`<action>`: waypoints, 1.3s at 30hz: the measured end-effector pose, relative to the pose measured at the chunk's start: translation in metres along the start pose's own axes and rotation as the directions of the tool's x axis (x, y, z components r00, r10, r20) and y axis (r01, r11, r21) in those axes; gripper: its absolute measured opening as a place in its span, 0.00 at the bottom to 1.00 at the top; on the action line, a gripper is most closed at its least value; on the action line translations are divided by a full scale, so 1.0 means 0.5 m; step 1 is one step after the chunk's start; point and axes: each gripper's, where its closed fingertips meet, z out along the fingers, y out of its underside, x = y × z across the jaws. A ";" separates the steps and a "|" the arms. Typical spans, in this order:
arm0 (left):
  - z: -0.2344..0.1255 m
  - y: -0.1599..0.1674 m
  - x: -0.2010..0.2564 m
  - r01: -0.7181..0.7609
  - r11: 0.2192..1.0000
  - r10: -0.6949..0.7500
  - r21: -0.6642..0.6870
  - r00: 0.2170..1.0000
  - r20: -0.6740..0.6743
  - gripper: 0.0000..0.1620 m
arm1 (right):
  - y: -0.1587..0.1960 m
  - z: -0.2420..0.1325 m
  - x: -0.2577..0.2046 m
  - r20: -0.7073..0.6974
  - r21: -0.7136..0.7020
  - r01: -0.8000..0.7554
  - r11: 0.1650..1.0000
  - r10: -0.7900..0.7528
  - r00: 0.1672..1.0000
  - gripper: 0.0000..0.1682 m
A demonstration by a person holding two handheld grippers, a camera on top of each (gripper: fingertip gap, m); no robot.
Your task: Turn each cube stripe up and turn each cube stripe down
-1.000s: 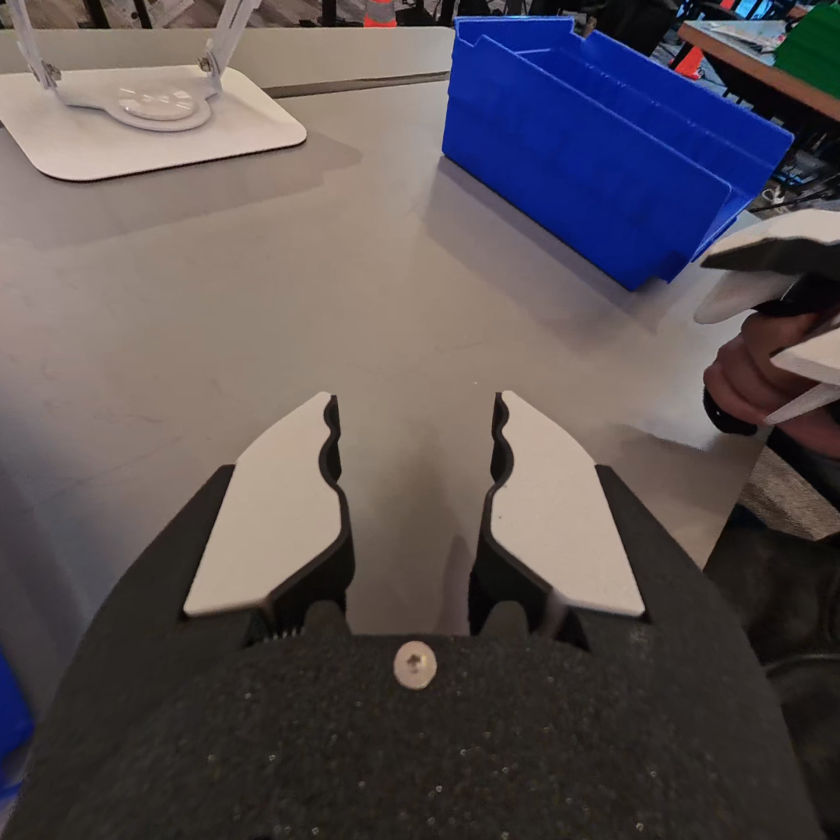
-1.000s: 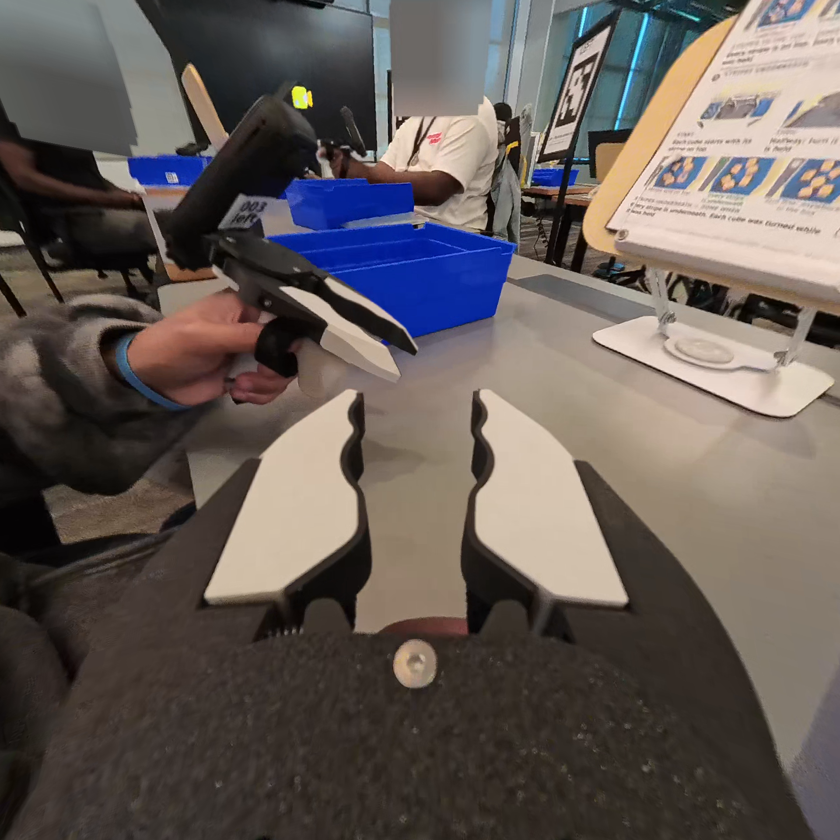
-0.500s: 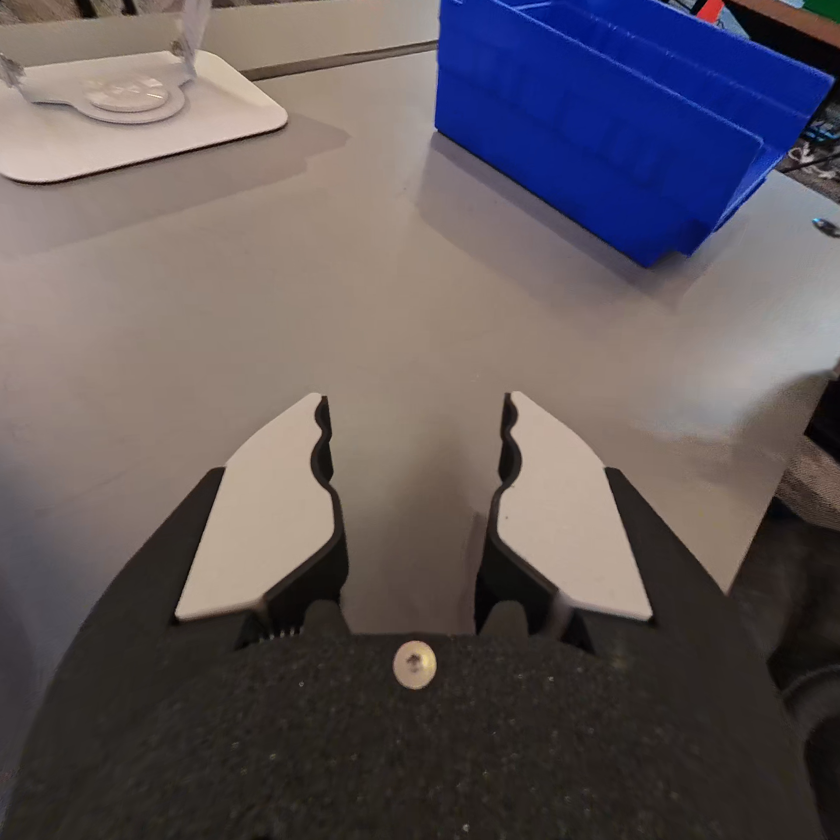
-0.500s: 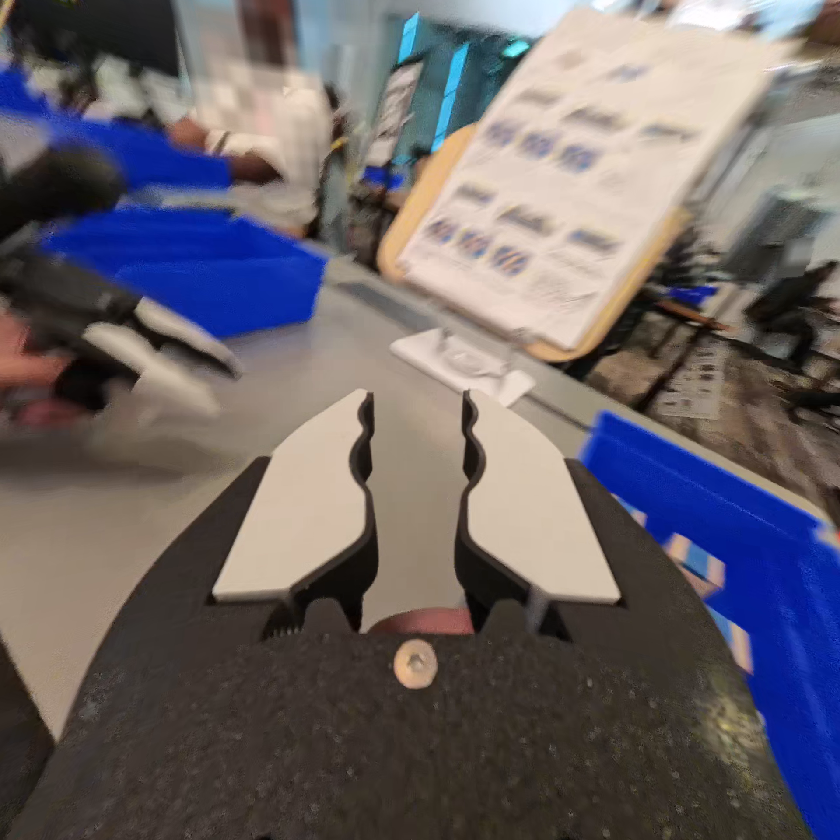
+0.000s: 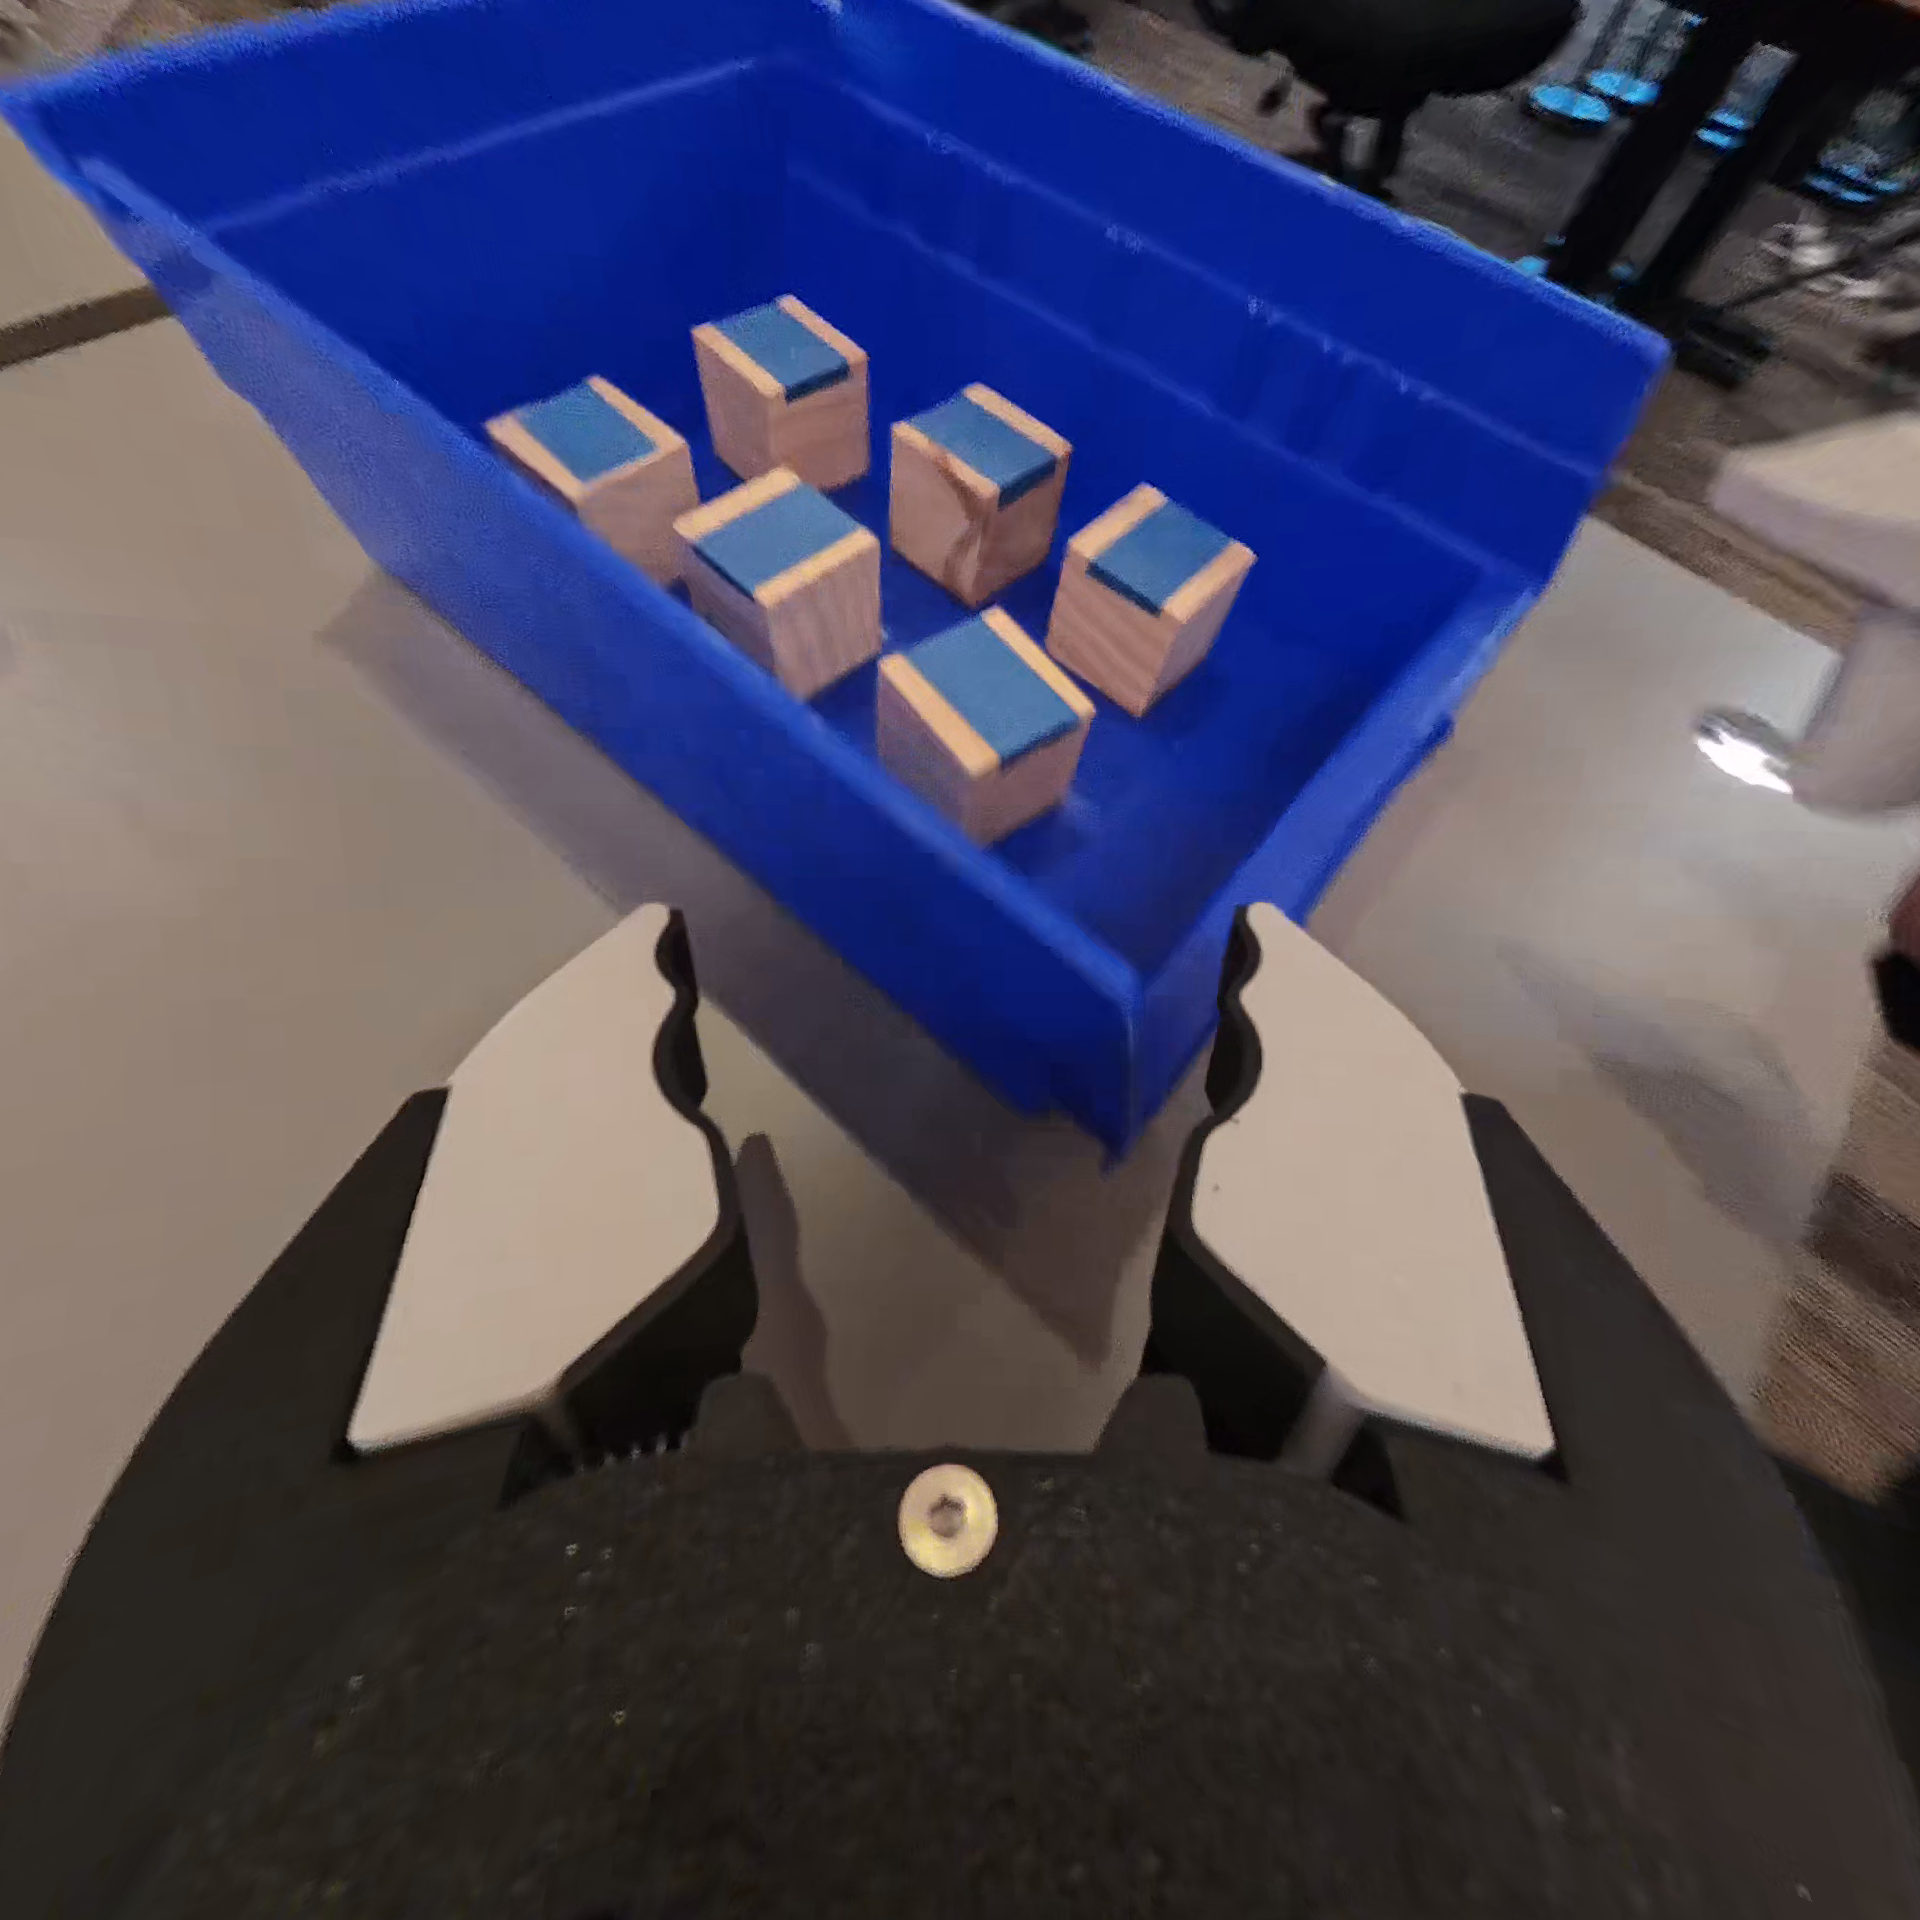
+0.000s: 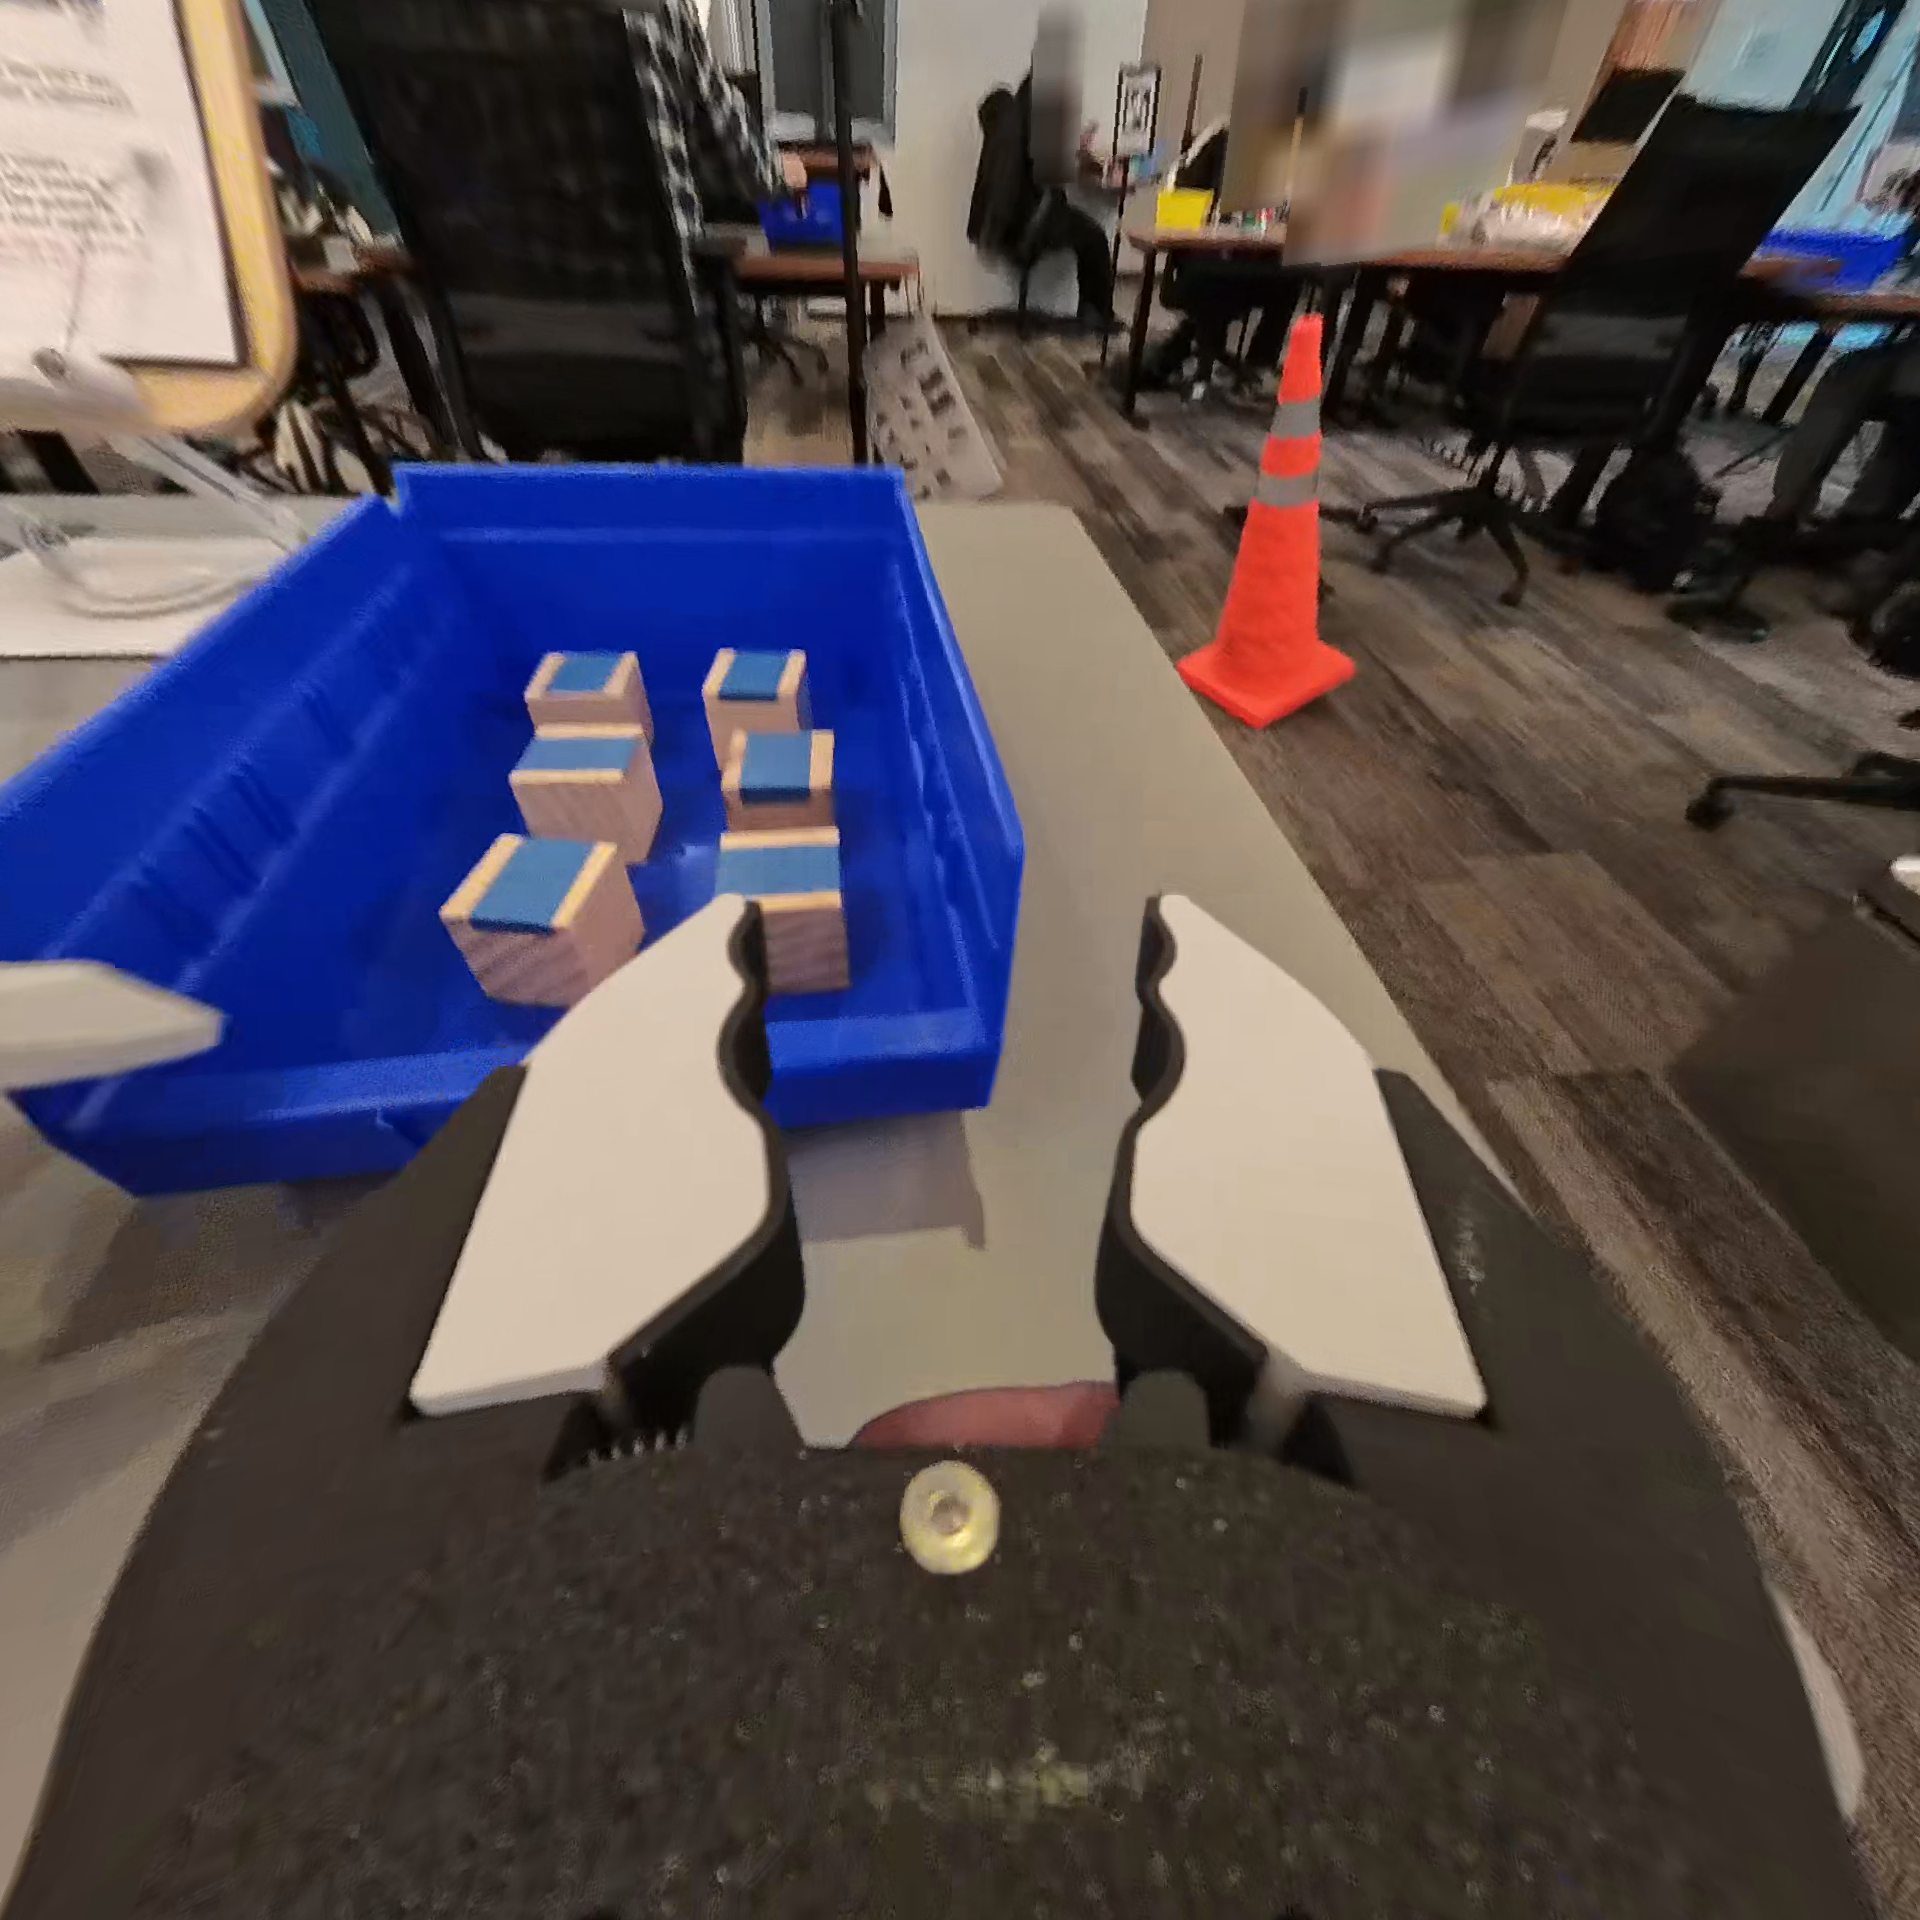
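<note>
Left claw (image 5: 956, 935) gapes wide and empty above the smooth grey surface (image 5: 260, 831), just short of the bin (image 5: 935, 935) corner; right claw (image 6: 945, 914) likewise wide, empty, beside the bin's near wall. Beyond, six wooden cubes (image 5: 982, 707) sit in the blue plastic bin, blue stripes up

No text legible anywhere. Printed instruction sheet (image 6: 99, 177) on a tan-edged board, above and left of the blue bin (image 6: 966, 831): lines of print, blurred, unreadable. Leaning printed board (image 6: 925, 416) on the floor beyond the bin's far right corner: dark marks only, too small to make out. Cubes in the bin carry plain blue stripes, no lettering.
</note>
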 end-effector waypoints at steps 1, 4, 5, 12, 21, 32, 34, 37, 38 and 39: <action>0.015 -0.011 -0.008 -0.004 1.000 0.004 0.014 0.998 0.060 0.58 | 0.013 0.007 -0.001 0.021 -0.025 -0.023 0.999 0.023 1.000 0.41; 0.044 -0.025 -0.014 0.049 0.998 -0.052 0.033 0.993 0.103 0.54 | 0.049 0.034 -0.011 0.055 -0.078 -0.059 0.995 0.064 0.996 0.41; 0.047 -0.025 -0.014 0.077 0.997 -0.080 0.032 0.992 0.098 0.46 | 0.060 0.043 -0.014 0.053 -0.091 -0.043 0.995 0.048 0.997 0.41; 0.014 -0.023 -0.077 0.193 0.978 -0.206 0.081 0.958 0.197 0.19 | 0.057 0.068 -0.065 0.077 -0.095 -0.037 0.995 0.044 0.996 0.40; -0.052 -0.016 -0.125 0.200 0.959 -0.255 0.201 0.918 0.304 0.03 | 0.051 0.054 -0.154 0.150 -0.117 -0.131 0.984 0.148 0.978 0.22; -0.308 0.034 -0.199 0.074 0.961 -0.193 0.265 0.866 0.461 0.02 | -0.030 -0.029 -0.334 0.157 -0.027 -0.137 0.990 0.140 0.978 0.03; -0.377 0.064 -0.246 0.084 0.959 -0.219 0.272 0.828 0.516 0.02 | -0.028 -0.032 -0.420 0.229 -0.040 -0.132 0.991 0.137 0.964 0.03; -0.475 0.117 -0.314 0.109 0.953 -0.260 0.282 0.770 0.582 0.02 | -0.013 -0.021 -0.551 0.356 -0.091 -0.080 0.993 0.108 0.928 0.03; -0.502 0.136 -0.335 0.107 0.956 -0.257 0.272 0.753 0.606 0.02 | -0.007 -0.017 -0.591 0.393 -0.106 -0.063 0.992 0.100 0.914 0.03; -0.522 0.156 -0.357 0.106 0.962 -0.247 0.252 0.734 0.633 0.02 | -0.001 -0.012 -0.627 0.421 -0.110 -0.028 0.994 0.072 0.904 0.03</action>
